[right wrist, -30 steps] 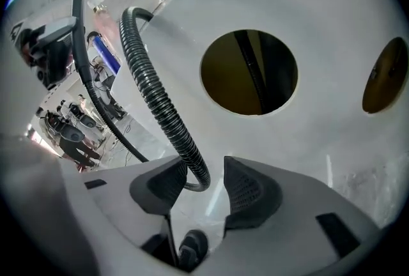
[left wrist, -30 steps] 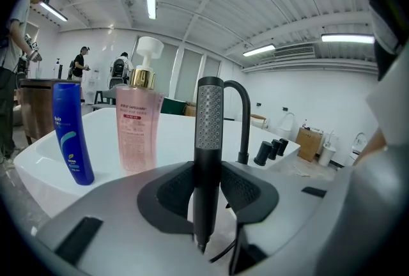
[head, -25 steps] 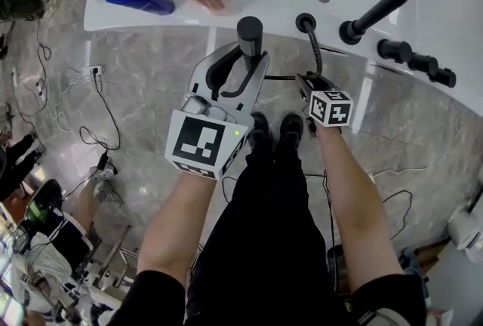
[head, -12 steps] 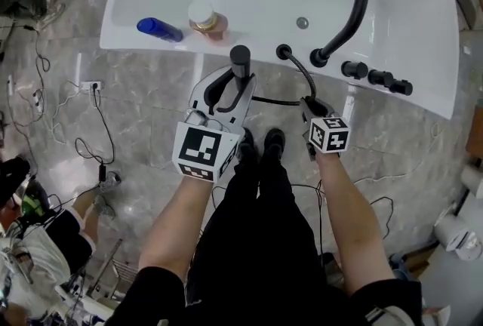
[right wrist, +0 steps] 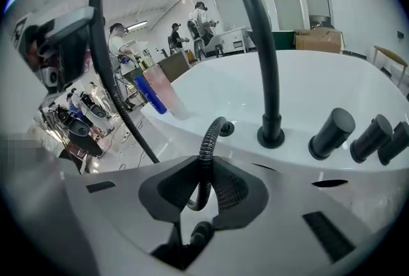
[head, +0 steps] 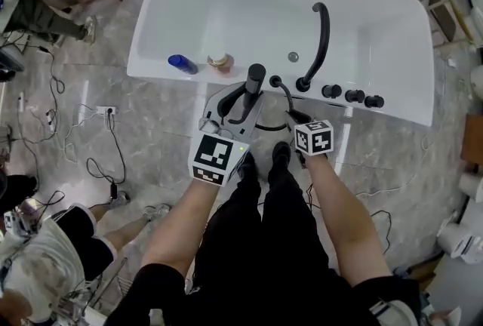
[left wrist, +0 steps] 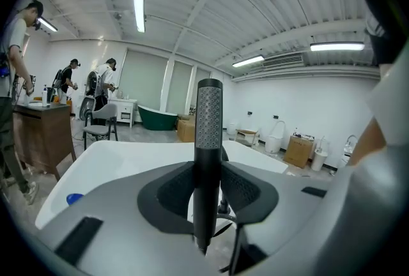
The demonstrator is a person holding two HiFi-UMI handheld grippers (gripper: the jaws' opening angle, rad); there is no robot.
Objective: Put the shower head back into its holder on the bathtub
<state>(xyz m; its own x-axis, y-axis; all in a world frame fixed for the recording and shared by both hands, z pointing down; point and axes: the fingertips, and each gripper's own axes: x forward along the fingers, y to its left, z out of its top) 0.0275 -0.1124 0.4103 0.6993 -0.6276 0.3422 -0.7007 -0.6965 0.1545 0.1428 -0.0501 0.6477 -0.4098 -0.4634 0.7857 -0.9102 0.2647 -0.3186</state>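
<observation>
The left tool (head: 247, 96) is clamped on the black stick-shaped shower head (head: 254, 80). The perforated end of it sticks out past the pads toward the white oval bathtub (head: 226, 7), by the near rim, and it is not in the small black round holder (head: 275, 81) on that rim. The right tool (head: 293, 116) has just been closing its jaws, and they pinch the black ribbed hose (head: 285, 96), which comes out of the holder on the bathtub rim, to the left of the tall black curved spout (head: 321, 38) and the three black knobs (head: 353, 96).
</observation>
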